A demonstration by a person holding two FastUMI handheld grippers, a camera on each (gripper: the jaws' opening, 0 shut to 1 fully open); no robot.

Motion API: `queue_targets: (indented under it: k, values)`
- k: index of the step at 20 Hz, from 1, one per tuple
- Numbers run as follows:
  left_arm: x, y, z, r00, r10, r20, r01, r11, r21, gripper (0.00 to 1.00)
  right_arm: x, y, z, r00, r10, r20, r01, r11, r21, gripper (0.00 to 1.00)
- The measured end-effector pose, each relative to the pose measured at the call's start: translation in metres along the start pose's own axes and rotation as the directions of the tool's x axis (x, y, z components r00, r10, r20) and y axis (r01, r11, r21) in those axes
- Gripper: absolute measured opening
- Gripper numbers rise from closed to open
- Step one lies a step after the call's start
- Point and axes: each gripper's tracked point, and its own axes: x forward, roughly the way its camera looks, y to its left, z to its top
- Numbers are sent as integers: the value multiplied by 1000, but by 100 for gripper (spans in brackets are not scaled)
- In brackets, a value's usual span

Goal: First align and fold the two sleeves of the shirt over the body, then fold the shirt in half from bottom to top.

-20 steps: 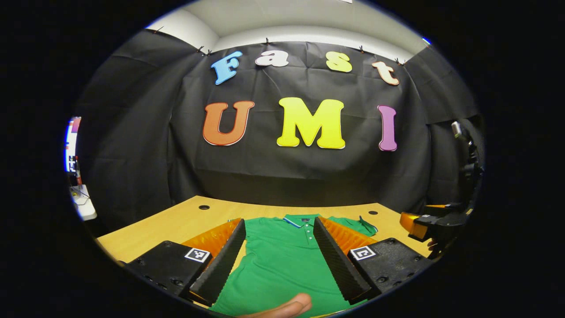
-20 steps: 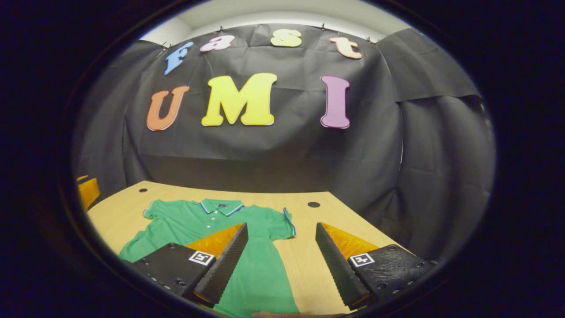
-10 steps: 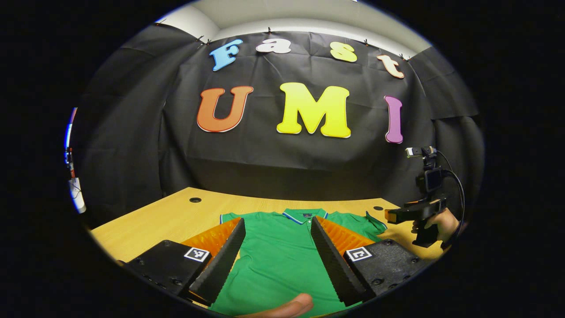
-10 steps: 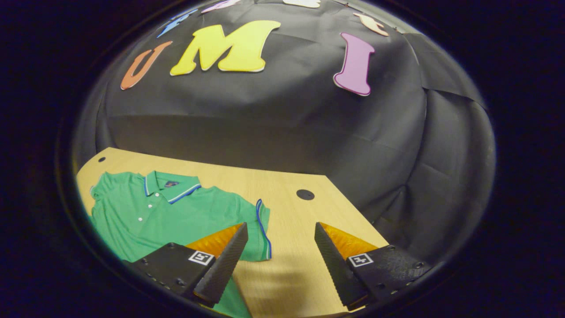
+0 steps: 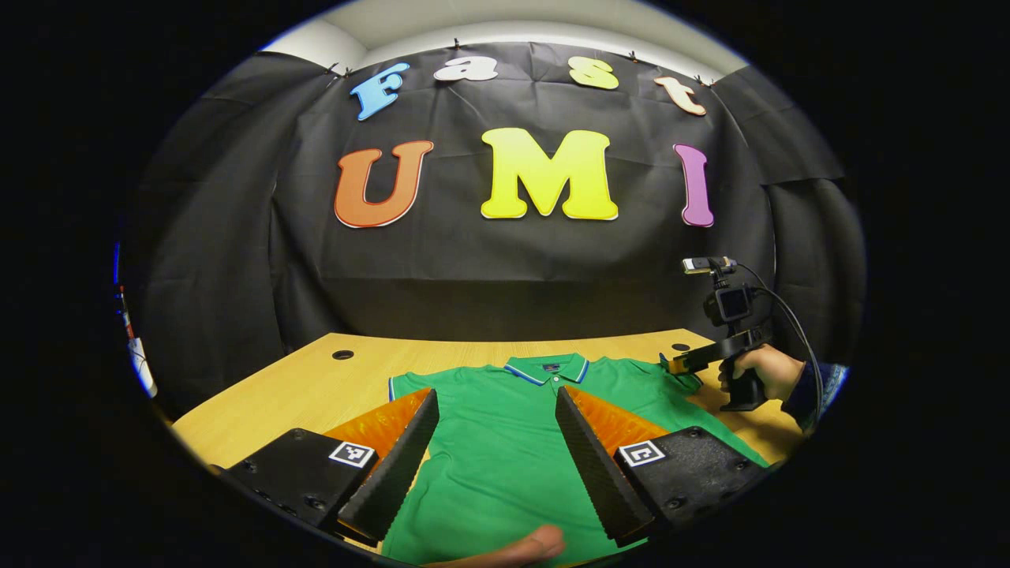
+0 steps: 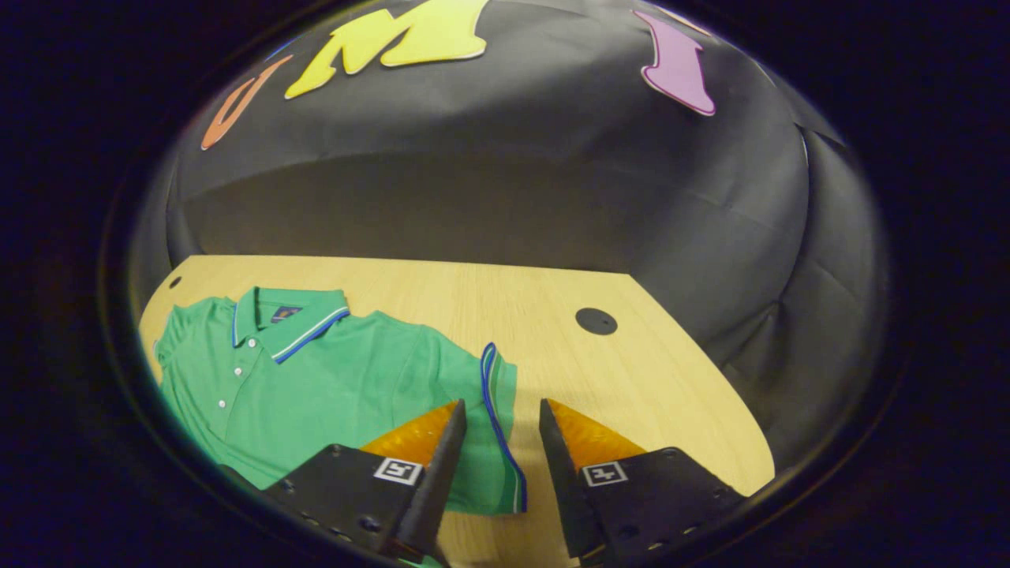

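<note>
A green polo shirt (image 5: pixel 505 442) with blue-striped collar lies flat, front up, on the wooden table (image 5: pixel 316 386). My left gripper (image 5: pixel 495 394) hovers open above the shirt's body, nothing between its fingers. In the left gripper view a hand holds my right gripper (image 5: pixel 680 365) at the shirt's right sleeve. In the right gripper view the shirt (image 6: pixel 316 386) spreads to the left, and its blue-trimmed sleeve cuff (image 6: pixel 499 410) lies in the narrow gap of my right gripper (image 6: pixel 501 406). The jaws stand partly closed around the cuff, with space on both sides.
Round cable holes (image 6: pixel 596 321) (image 5: pixel 342 355) are set in the table near its back corners. The black cloth wall rises just behind the table. A fingertip (image 5: pixel 536 544) shows at the bottom edge of the left gripper view. Bare wood (image 6: pixel 647 379) lies right of the sleeve.
My right gripper has dropped forward to the right sleeve and its jaws have narrowed around the cuff. The left gripper has drifted only slightly over the shirt body.
</note>
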Motion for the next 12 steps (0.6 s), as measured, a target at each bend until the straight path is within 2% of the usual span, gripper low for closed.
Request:
queue_targets:
  k: [1,2,3,4,7,10,11,12]
  values:
    - [1,0,-1,1000,-1,-2,1,1000,6,96,5,0,-4,1000,11,-15,-11,1000,17,46]
    - [2,1,-3,1000,1,-2,-1,1000,15,96,7,1,-7,999,28,-38,-27,999,28,36]
    - [3,2,-5,1000,4,-5,-4,1000,22,96,11,3,-12,998,44,-50,-42,998,39,36]
    - [4,2,-7,1000,7,-8,-6,1000,26,96,11,-2,-15,998,24,-62,-21,999,47,36]
    - [5,2,-12,1000,7,-23,-7,1000,18,97,12,-4,-11,996,48,-71,-38,990,137,7]
    - [5,3,-17,999,9,-37,-9,1000,10,96,14,-9,-9,996,59,-73,-45,983,180,6]
    - [5,4,-18,999,12,-38,-11,1000,10,96,11,-6,-10,993,81,-83,-64,980,190,0]
    - [4,5,-19,999,14,-40,-14,1000,10,96,10,-5,-12,992,88,-91,-69,979,194,0]
